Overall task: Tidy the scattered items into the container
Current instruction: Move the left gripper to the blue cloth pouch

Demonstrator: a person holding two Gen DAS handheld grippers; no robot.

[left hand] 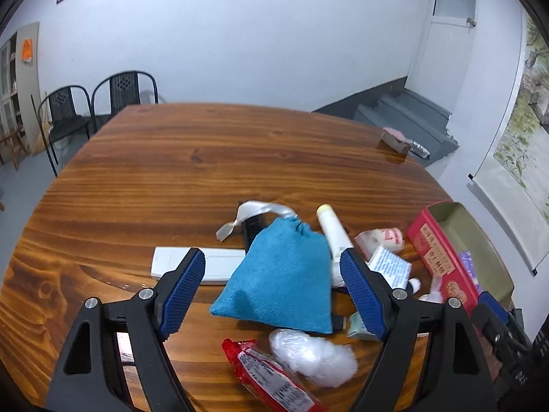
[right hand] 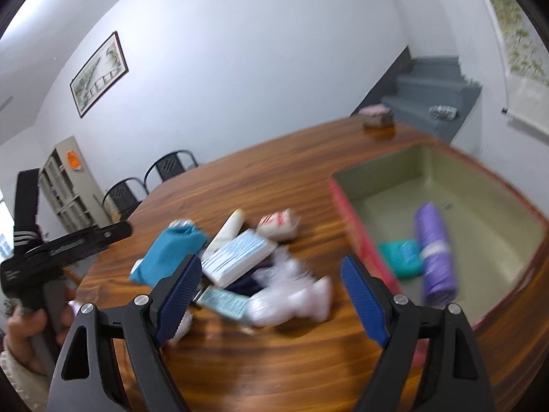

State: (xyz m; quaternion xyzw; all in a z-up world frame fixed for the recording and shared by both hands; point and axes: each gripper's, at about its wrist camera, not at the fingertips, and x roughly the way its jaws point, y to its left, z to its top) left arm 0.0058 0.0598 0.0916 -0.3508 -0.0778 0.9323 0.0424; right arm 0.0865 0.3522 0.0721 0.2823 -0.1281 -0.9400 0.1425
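**Both claws spread over a cluttered table, nothing gripped**

While the left gripper hangs over the wooden table, its blue pads stand wide apart with nothing pressed between them. Between and just beyond its fingers lies a blue cloth pouch with a grey ribbon at its neck. A white remote pokes out from under the pouch beside the left finger, and a cream tube runs along the pouch toward the right finger. Past that finger sit a white-and-blue tissue pack and a small wrapped snack with red print. Nearer the camera than the pouch lie a red packet and a crumpled clear plastic bag, touching each other.

Off to the right of this claw stands the container, a red tin with an olive lining, with the other claw's blue tip beside its near corner.

From the right wrist view, which is blurred, the right gripper is likewise spread open and empty above the table. The pile lies ahead and to its left, the clear bag closest between its fingers. Ahead and to its right is the container, holding a purple roll and a teal packet side by side. Far left, a hand holds the other gripper's black handle.

A small brown block sits alone at the table's far edge.
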